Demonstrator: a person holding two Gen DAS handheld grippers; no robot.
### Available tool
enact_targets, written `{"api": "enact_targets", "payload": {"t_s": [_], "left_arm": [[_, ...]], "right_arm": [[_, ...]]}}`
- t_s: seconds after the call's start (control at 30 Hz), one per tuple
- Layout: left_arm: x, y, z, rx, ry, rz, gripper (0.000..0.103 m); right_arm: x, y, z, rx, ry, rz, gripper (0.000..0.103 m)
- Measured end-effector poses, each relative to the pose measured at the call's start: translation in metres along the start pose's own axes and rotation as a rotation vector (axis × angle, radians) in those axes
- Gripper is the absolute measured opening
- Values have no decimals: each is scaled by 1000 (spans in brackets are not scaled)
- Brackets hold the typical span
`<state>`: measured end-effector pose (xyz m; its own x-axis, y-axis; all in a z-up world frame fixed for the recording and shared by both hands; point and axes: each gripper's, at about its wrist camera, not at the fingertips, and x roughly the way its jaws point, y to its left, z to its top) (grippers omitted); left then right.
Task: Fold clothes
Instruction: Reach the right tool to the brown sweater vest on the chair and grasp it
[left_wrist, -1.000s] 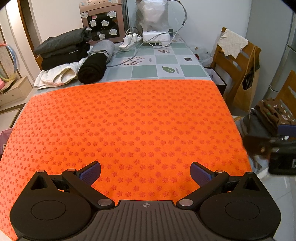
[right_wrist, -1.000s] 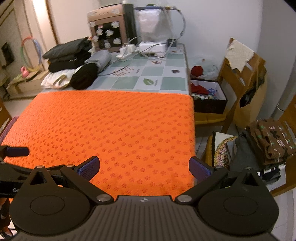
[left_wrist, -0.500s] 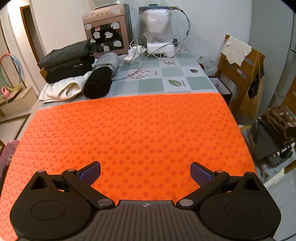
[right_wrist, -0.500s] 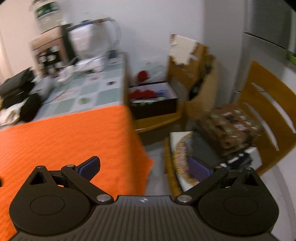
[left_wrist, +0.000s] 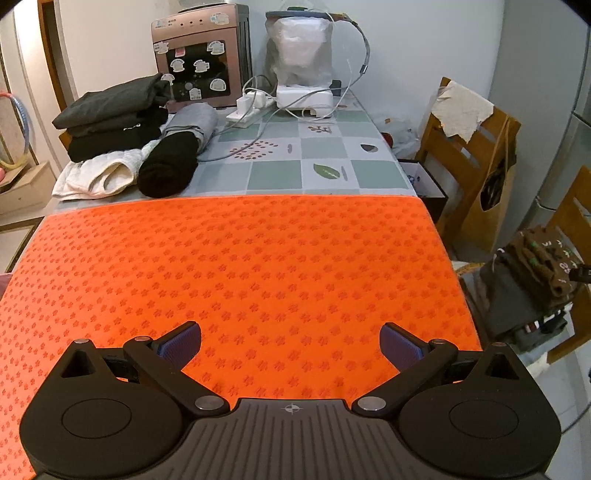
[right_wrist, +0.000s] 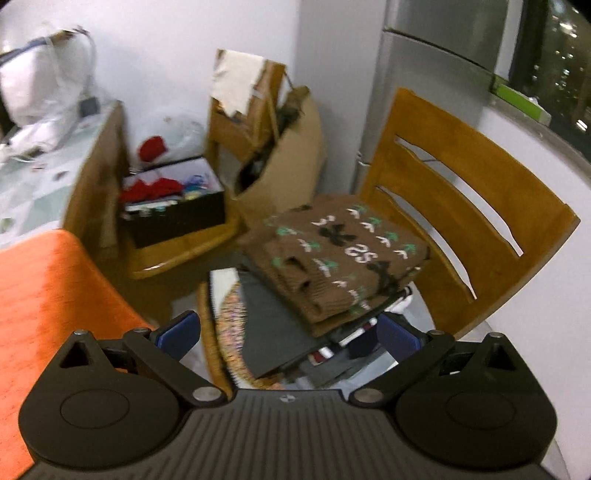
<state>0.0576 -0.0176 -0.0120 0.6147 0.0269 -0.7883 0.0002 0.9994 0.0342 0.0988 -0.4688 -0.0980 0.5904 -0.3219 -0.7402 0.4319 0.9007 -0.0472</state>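
A brown patterned sweater (right_wrist: 332, 254) lies on top of a pile of clothes on a wooden chair (right_wrist: 476, 206) to the right of the table. It also shows at the right edge of the left wrist view (left_wrist: 546, 262). My right gripper (right_wrist: 288, 332) is open and empty, just in front of and above the pile. My left gripper (left_wrist: 291, 341) is open and empty above the near edge of the orange mat (left_wrist: 236, 266) that covers the table.
Folded dark clothes (left_wrist: 114, 114), a white garment (left_wrist: 99, 173) and a black roll (left_wrist: 170, 166) lie at the table's far left. A sterilizer box (left_wrist: 203, 70), cables and a bagged appliance (left_wrist: 303, 62) stand at the back. A second chair with a paper bag (right_wrist: 280, 155) and a black box (right_wrist: 173, 214) stand beyond.
My right gripper has swung right, off the orange mat, toward the chair with the brown sweater. My left gripper has drawn back slightly and stays open over the mat.
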Motion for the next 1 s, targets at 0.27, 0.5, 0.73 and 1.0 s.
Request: {"api": "enact_targets", "payload": {"t_s": [0.27, 0.5, 0.73, 1.0], "left_arm": [[18, -10, 4, 3, 36, -2, 102], [35, -21, 6, 34, 70, -13, 102], [44, -20, 9, 22, 94, -11, 102], [38, -12, 6, -4, 83, -14, 102]], "right_arm": [[86, -23, 13, 90, 97, -53, 100], [139, -39, 18, 189, 152, -96, 90], [164, -58, 13, 309, 201, -67, 37], [93, -58, 49, 326, -26, 63, 11]]}}
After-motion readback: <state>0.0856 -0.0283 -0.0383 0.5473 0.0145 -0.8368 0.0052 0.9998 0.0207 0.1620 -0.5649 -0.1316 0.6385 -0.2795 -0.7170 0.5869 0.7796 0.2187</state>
